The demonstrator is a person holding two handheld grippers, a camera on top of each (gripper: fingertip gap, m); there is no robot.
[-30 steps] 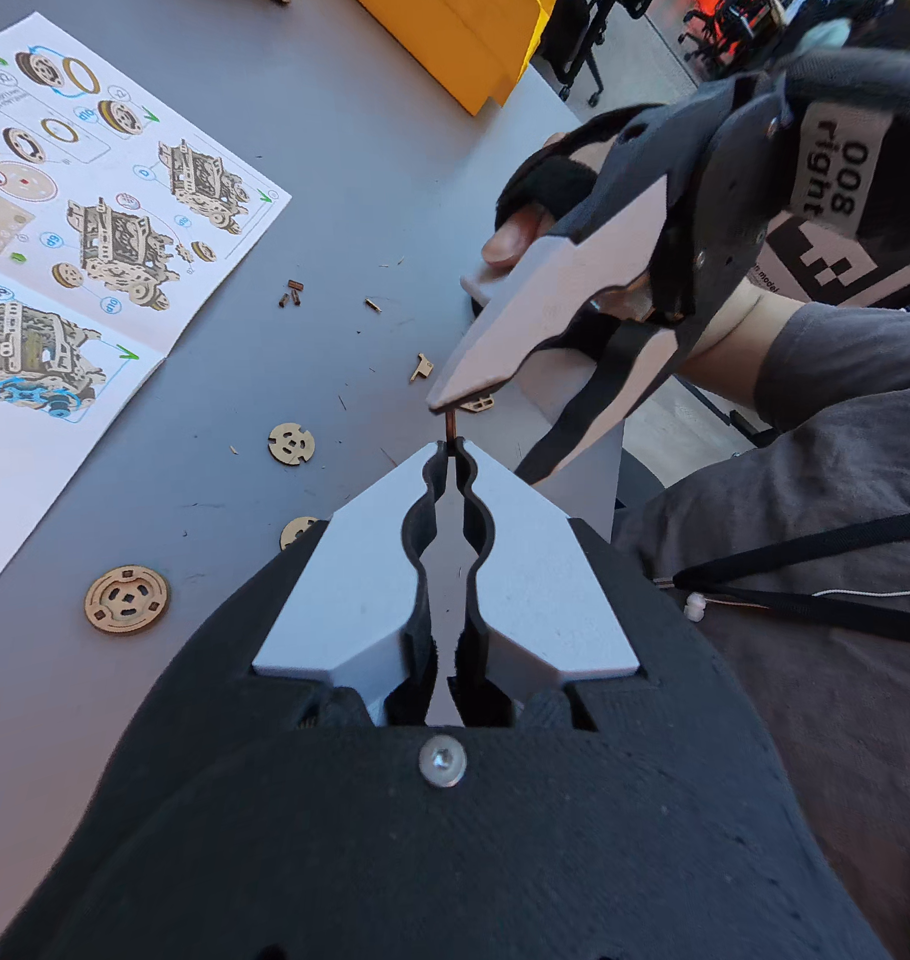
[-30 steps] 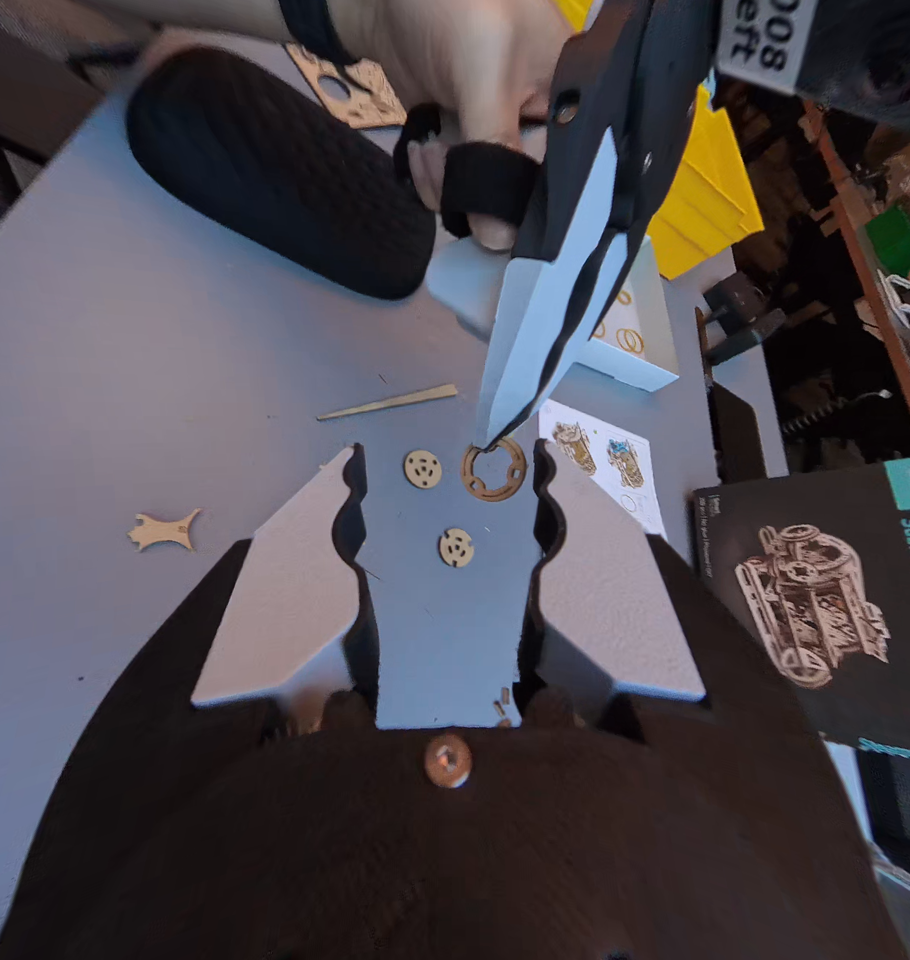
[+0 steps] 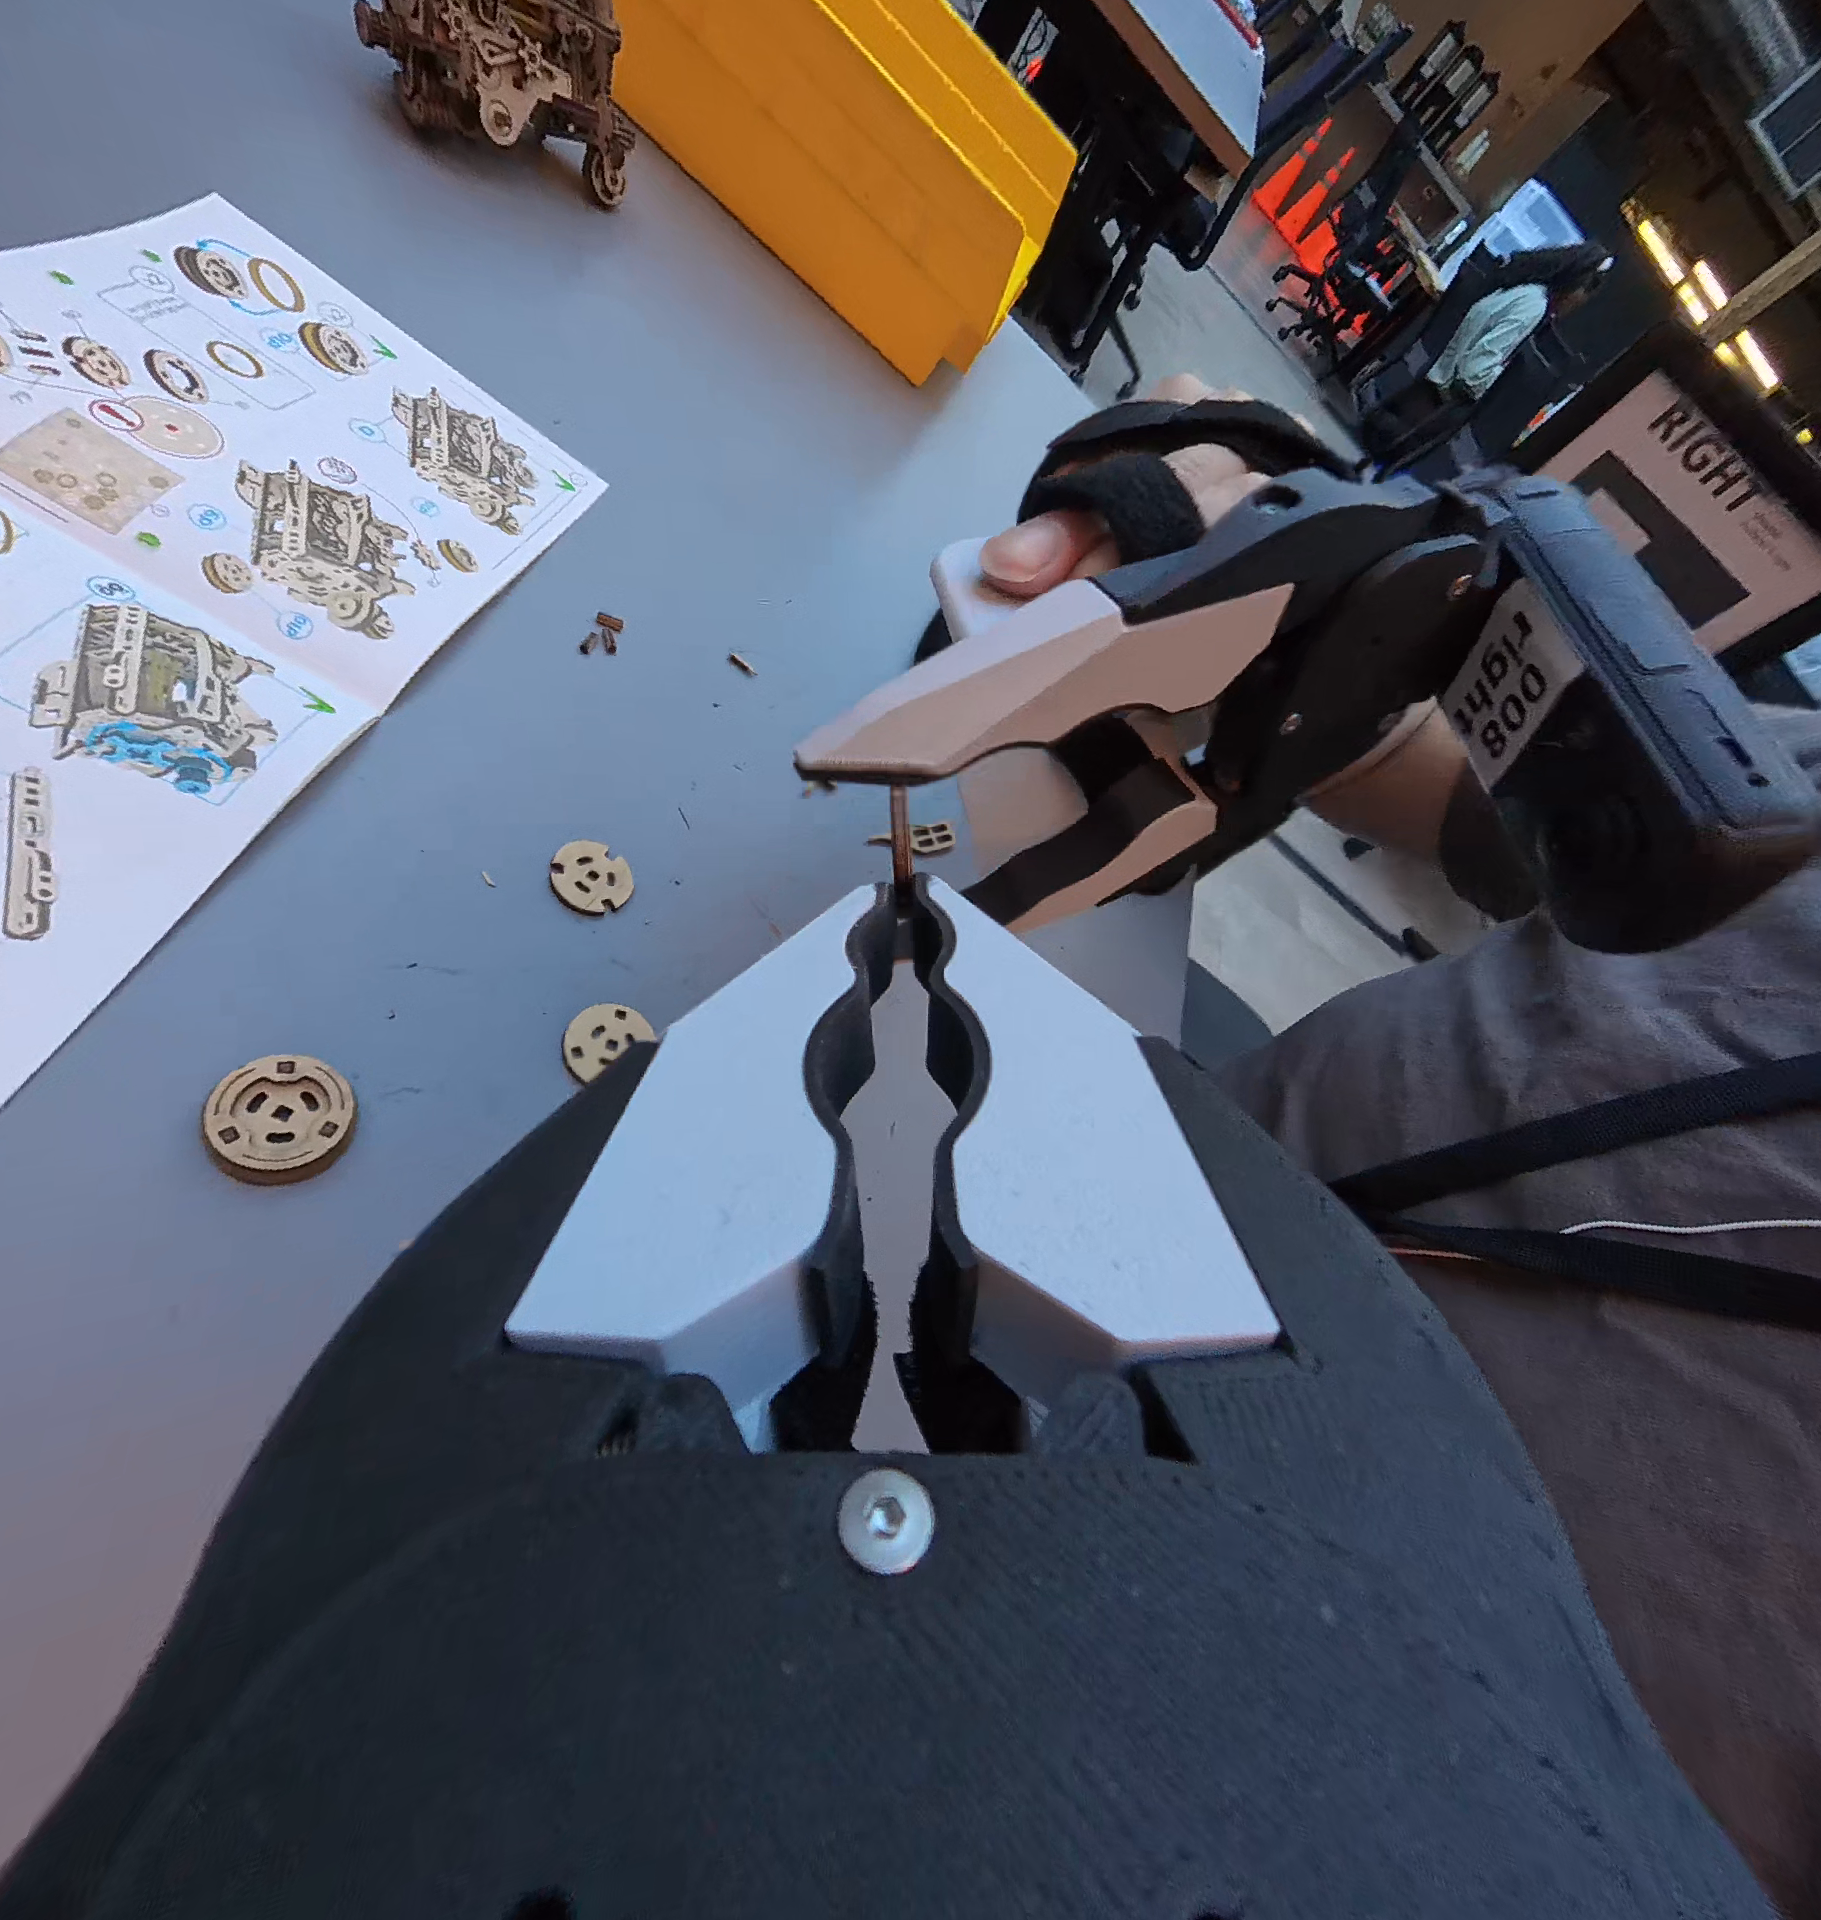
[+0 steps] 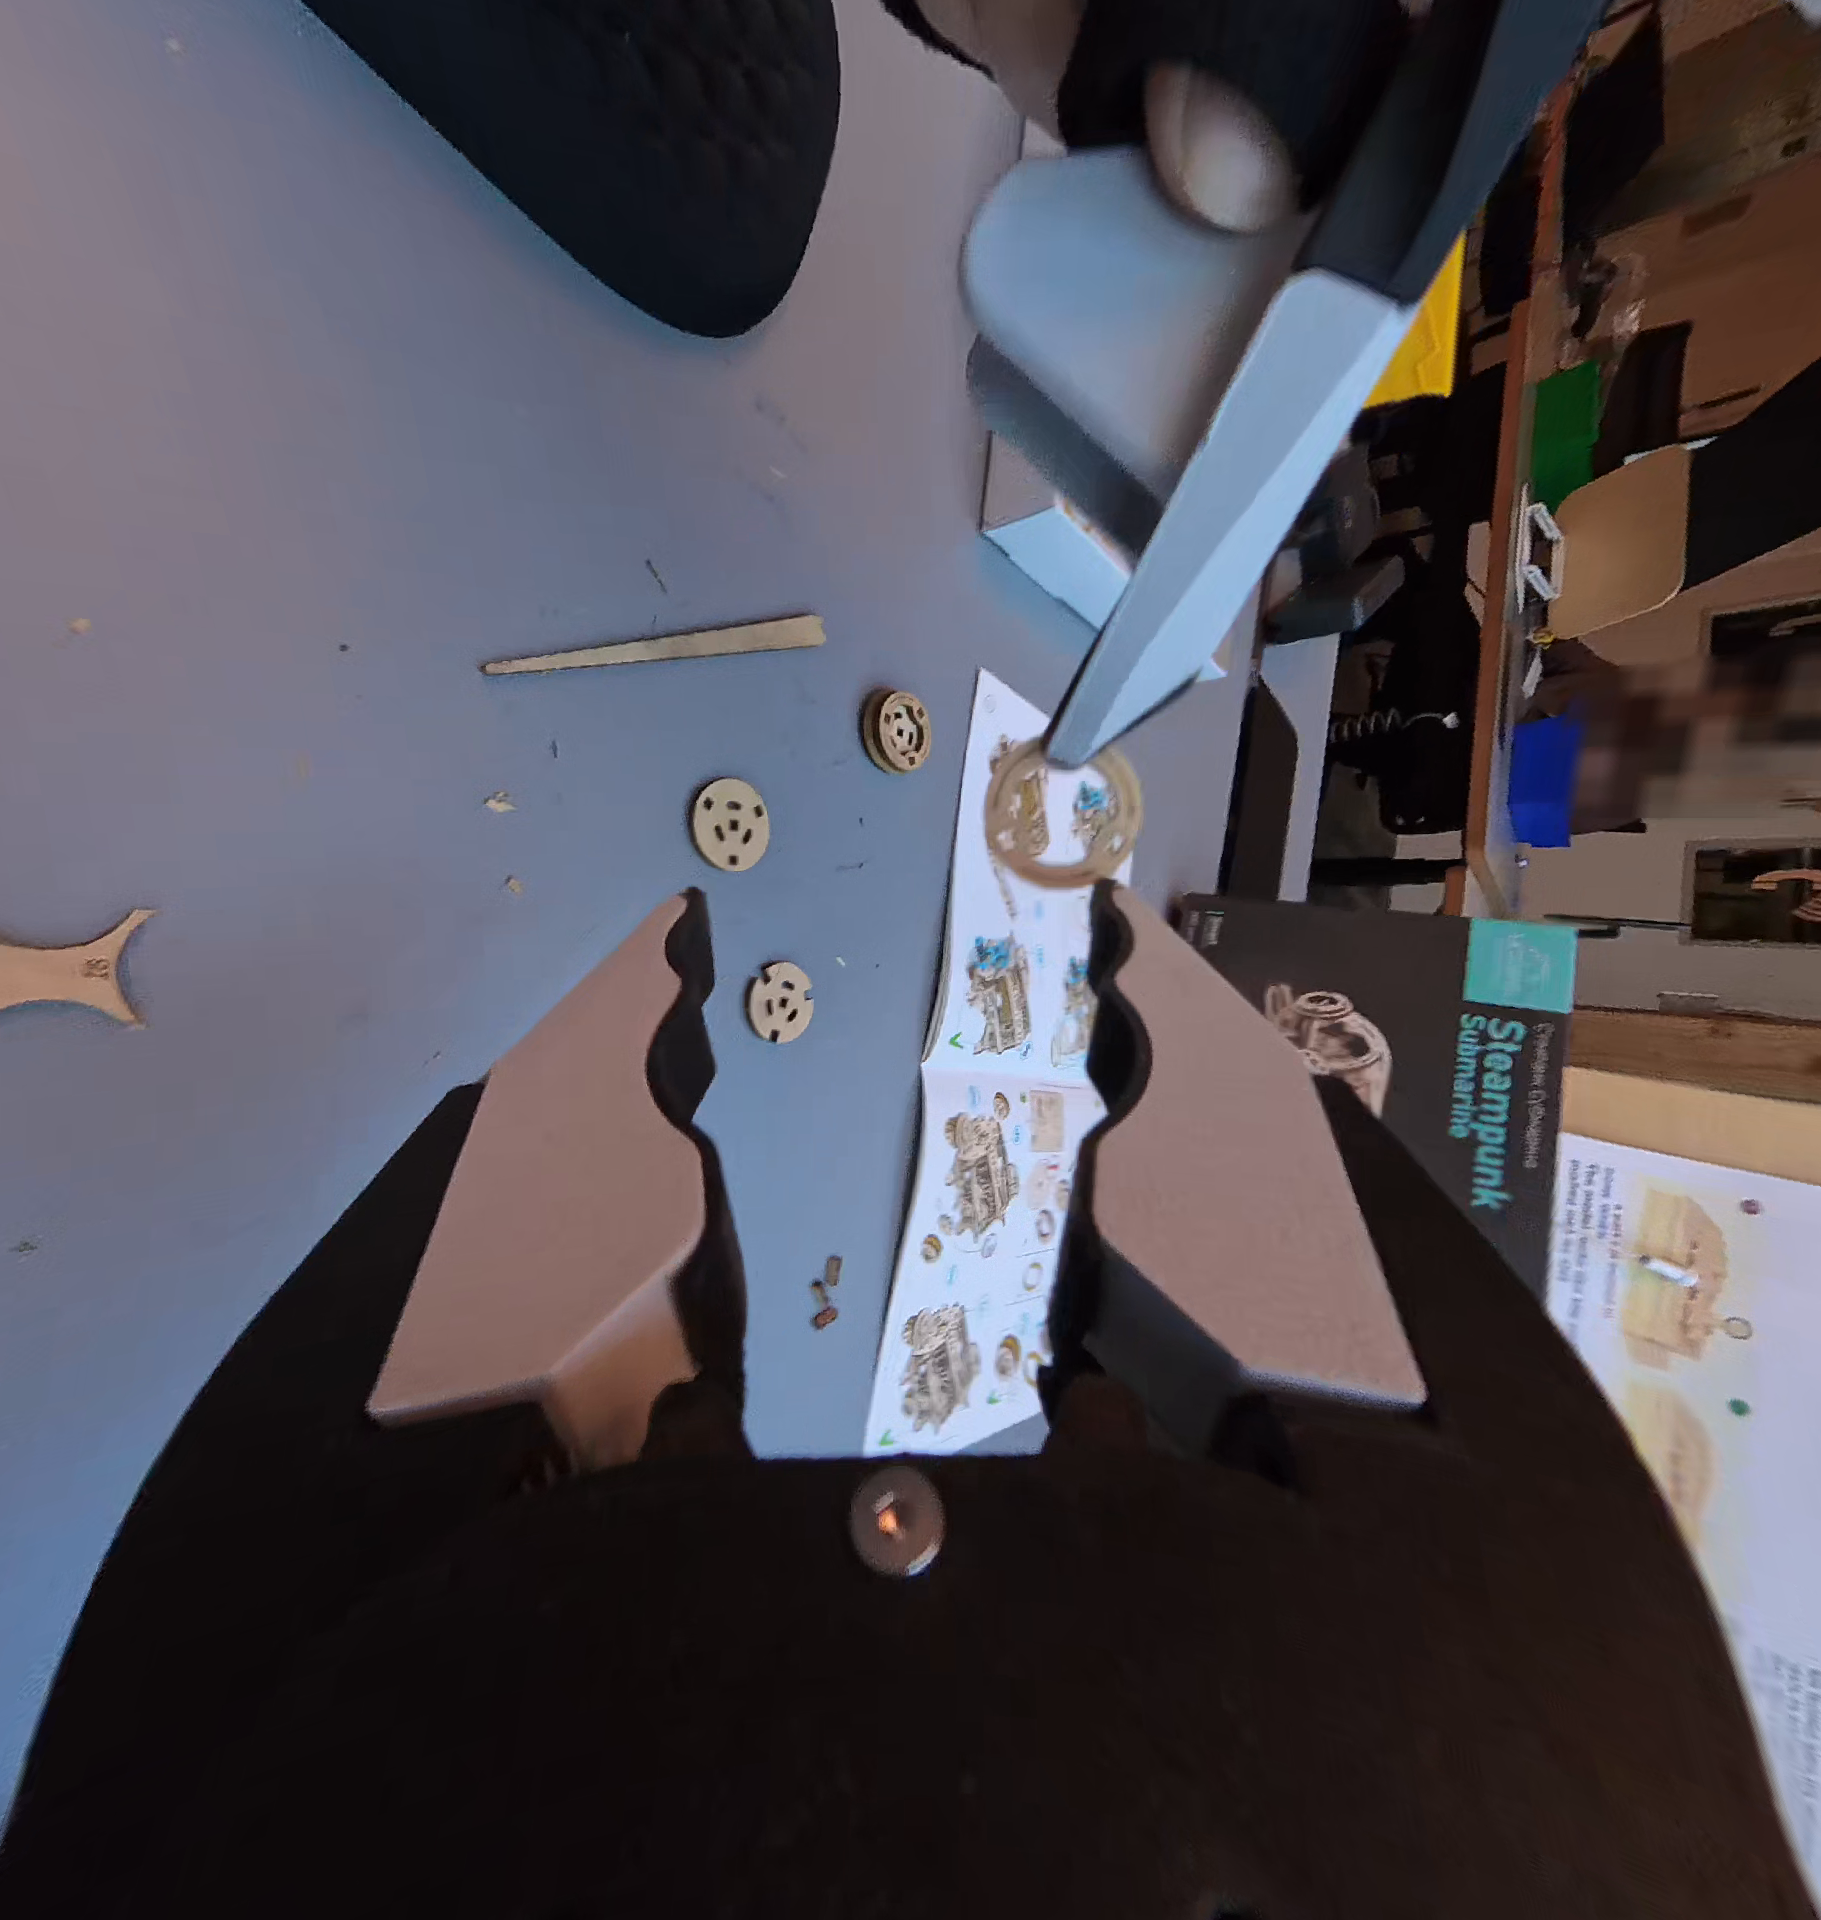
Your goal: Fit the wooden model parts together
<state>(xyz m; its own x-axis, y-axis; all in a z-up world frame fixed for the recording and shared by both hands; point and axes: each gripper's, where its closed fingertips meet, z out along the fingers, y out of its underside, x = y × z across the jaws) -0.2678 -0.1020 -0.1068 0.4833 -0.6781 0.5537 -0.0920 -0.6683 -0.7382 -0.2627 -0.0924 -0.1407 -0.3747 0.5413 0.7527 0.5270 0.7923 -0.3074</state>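
a thin brown wooden ring is pinched at its rim in the tips of the left gripper, whose two grey fingers are drawn nearly together around it. in the left wrist view the ring shows edge-on as a thin upright sliver rising from those tips, held in the air near the grey table's edge closest to the person. the right gripper stands wide apart with nothing between its fingers; its right fingertip is just beside the lower rim of the ring, though whether they touch i cannot tell. in the left wrist view the flat side of one right gripper finger sits directly over the ring's top edge.

on the table below lie loose plywood pieces: two small pale slotted discs, a thicker layered wooden wheel, a long tapered wooden sliver, a flat wooden piece with forked ends and a few tiny dark wooden pegs. a white printed instruction sheet covers the table's left side. beyond it stands a partly built brown wooden model on small wheels, and a stack of yellow bins sits at the far edge. a black kit box lies next to the sheet.
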